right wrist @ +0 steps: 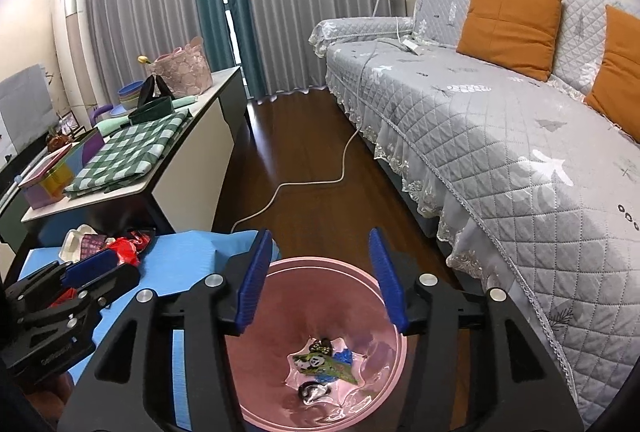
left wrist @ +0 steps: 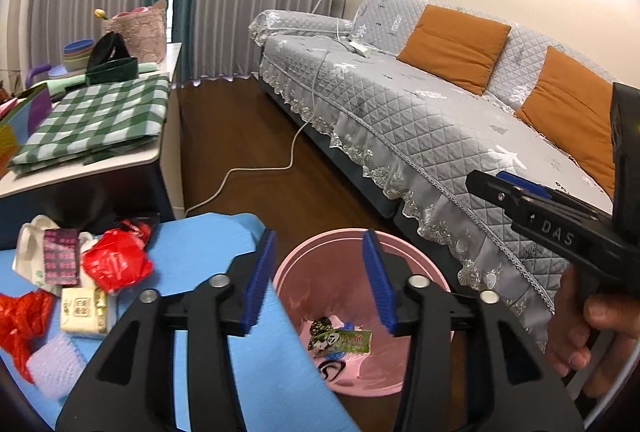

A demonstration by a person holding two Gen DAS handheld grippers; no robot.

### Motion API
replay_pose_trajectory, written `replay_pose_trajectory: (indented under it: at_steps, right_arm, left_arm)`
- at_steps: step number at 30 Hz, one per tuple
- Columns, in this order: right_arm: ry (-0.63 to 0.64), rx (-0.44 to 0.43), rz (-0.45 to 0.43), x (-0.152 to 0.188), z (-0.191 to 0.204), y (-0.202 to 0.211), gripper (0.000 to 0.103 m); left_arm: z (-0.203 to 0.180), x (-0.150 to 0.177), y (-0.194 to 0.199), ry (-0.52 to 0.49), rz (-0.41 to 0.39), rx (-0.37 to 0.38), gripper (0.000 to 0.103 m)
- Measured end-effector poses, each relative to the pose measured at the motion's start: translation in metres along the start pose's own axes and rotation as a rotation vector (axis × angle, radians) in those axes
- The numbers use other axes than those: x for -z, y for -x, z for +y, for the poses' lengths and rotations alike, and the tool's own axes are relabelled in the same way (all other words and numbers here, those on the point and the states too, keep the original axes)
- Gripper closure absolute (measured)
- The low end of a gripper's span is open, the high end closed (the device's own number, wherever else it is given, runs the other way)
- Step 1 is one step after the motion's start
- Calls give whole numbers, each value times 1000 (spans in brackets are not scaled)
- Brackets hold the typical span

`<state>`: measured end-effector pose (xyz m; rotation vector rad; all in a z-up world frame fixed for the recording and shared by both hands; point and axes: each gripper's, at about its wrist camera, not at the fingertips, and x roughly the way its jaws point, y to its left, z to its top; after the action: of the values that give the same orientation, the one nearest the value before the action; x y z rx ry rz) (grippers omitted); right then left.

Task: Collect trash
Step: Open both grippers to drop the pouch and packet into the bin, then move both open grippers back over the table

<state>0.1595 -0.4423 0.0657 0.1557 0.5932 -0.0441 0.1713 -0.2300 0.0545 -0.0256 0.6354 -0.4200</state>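
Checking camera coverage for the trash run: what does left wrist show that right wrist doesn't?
Only left wrist: the cream packet, the lilac foam net and more red plastic on the blue mat, plus the hand holding the right gripper.

Only right wrist: the tall floor-standing unit by the curtain, and the left gripper seen from the side.

Both: the pink bin with wrappers at the bottom, the grey sofa, and the green checked cloth.

White letters "DAS" on the black body of the right tongs (left wrist: 486, 183), possibly part of a longer word, wrapper print in the pink bin (left wrist: 320, 252) too small to read
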Motion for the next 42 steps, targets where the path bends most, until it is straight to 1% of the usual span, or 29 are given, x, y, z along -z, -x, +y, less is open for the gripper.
replay_pose_trajectory:
  at_steps: [3, 5, 6, 7, 9, 10, 15, 17, 19, 22, 24, 27, 29, 30, 32, 34, 36, 38, 42]
  right_arm:
    - [-4, -10, -8, 0, 3, 4, 51]
    - [-7, -23, -25, 1, 8, 9, 50]
    - [-7, -27, -34, 1, 10, 10, 48]
    - [-8, -32, -53, 2, 14, 14, 45]
    - [-17, -41, -77, 3, 19, 18, 45]
    - [-22, -62, -85, 4, 23, 20, 45]
    - [24, -59, -127, 8, 51, 33, 45]
    - [42, -84, -118, 9, 62, 36, 45]
    - [60, -114, -100, 11, 76, 37, 45]
    - [84, -132, -92, 13, 92, 39, 45]
    - [95, -150, -84, 15, 101, 39, 45]
    - [106, -182, -65, 19, 117, 35, 40]
    - [105, -209, -50, 22, 128, 31, 37]
    - [105, -222, -42, 23, 133, 29, 34]
    - [116, -239, -28, 27, 146, 23, 27]
    - [138, -254, -16, 31, 160, 18, 17]
    - [155, -267, -3, 34, 172, 13, 13]
    - [169, -284, 14, 39, 186, 5, 12]
    - [189, -304, 50, 47, 207, -12, 11]
  left_arm:
    - [7, 4, 16, 2, -21, -11, 41]
    - [11, 7, 27, -3, -35, -24, 37]
    - [12, 9, 34, -10, -46, -36, 35]
    - [13, 11, 40, -19, -58, -51, 35]
    - [18, 14, 51, -28, -80, -81, 35]
    - [20, 15, 57, -27, -91, -94, 35]
    - [43, 20, 89, -8, -139, -164, 35]
    - [52, 22, 102, -13, -158, -195, 35]
    - [64, 21, 115, 7, -157, -184, 35]
    - [84, 19, 135, 29, -153, -176, 35]
    - [100, 16, 148, 48, -157, -185, 35]
    - [124, 15, 163, 79, -159, -208, 34]
    - [141, 18, 170, 93, -165, -233, 28]
    - [151, 21, 173, 99, -171, -250, 19]
    - [167, 30, 175, 117, -175, -280, 13]
    - [184, 43, 172, 146, -153, -310, 12]
    - [202, 55, 167, 199, -125, -345, 9]
    - [215, 62, 165, 231, -115, -363, 8]
    - [233, 75, 155, 220, -56, -439, 8]
